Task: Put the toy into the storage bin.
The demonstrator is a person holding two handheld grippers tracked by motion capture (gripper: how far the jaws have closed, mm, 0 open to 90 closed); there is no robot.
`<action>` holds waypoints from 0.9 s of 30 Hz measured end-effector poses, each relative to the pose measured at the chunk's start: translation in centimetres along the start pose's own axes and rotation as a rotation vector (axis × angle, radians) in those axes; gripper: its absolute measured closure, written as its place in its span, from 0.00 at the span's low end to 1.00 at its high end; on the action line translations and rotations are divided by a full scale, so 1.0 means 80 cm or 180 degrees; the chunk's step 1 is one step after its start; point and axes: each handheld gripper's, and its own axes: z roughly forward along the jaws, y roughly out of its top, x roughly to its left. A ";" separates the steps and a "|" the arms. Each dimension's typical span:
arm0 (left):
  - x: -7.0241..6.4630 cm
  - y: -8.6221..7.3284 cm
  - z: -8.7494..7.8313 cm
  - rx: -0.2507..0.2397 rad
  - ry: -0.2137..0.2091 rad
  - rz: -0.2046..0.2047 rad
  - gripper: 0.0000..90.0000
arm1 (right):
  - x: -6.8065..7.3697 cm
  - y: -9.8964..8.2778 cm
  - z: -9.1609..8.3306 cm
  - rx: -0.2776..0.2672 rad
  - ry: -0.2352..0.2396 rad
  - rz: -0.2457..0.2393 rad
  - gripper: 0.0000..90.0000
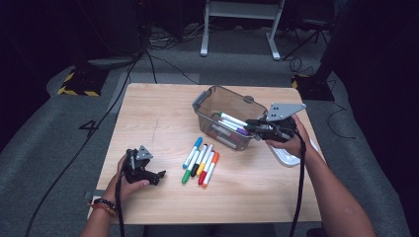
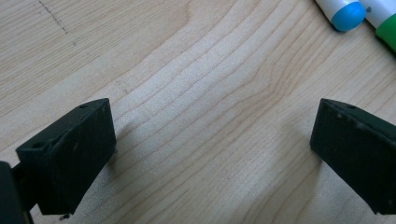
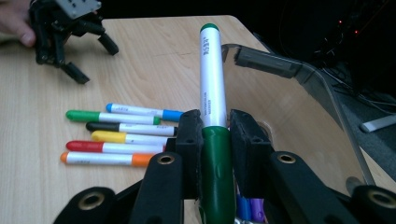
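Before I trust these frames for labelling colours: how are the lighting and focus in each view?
High view: table brightly lit, surroundings nearly black, image soft. Left gripper view: even light, wood grain sharp, left gripper throws soft shadows. Right gripper view: dark green marker sharp, clear bin shows glare, backdrop dark.

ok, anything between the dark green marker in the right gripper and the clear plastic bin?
Nothing visible. The right gripper holds the dark green marker beside the clear plastic bin, whose top is open. Markers already lie inside, with room left.
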 end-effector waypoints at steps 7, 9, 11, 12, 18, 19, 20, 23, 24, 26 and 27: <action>0.000 0.000 0.000 -0.0001 0.0000 -0.0001 0.01 | -0.023 0.001 0.024 0.0128 -0.0111 0.0159 0.83; 0.000 0.000 0.000 -0.0001 -0.0001 -0.0001 0.01 | -0.029 0.000 0.029 0.0132 -0.0113 0.0222 0.83; 0.000 0.000 0.000 -0.0001 0.0000 0.0001 0.01 | -0.034 0.001 0.035 0.0173 -0.0130 0.0255 0.83; 0.000 0.000 0.000 0.0000 -0.0001 0.0000 0.01 | -0.037 0.002 0.037 0.0190 -0.0128 0.0276 0.83; 0.000 0.000 0.000 0.0001 -0.0006 -0.0006 0.01 | -0.048 0.006 0.055 0.0288 -0.0109 0.0380 0.83; 0.000 0.000 0.000 0.0000 -0.0001 0.0000 0.01 | -0.050 0.006 0.060 0.0308 -0.0097 0.0392 0.83; 0.000 0.000 0.000 0.0000 0.0000 0.0000 0.01 | -0.051 0.007 0.065 0.0341 -0.0092 0.0396 0.83; 0.000 0.000 0.000 0.0000 0.0000 0.0000 0.01 | -0.055 0.009 0.080 0.0482 -0.0096 0.0401 0.83; 0.000 0.000 0.000 0.0000 -0.0001 -0.0001 0.01 | -0.057 0.010 0.084 0.0518 -0.0086 0.0396 0.83; 0.000 0.000 0.000 -0.0001 -0.0001 -0.0001 0.01 | -0.060 0.010 0.093 0.0577 -0.0079 0.0441 0.83; 0.000 0.000 0.000 -0.0001 -0.0001 -0.0001 0.01 | -0.062 0.009 0.099 0.0629 -0.0078 0.0443 0.83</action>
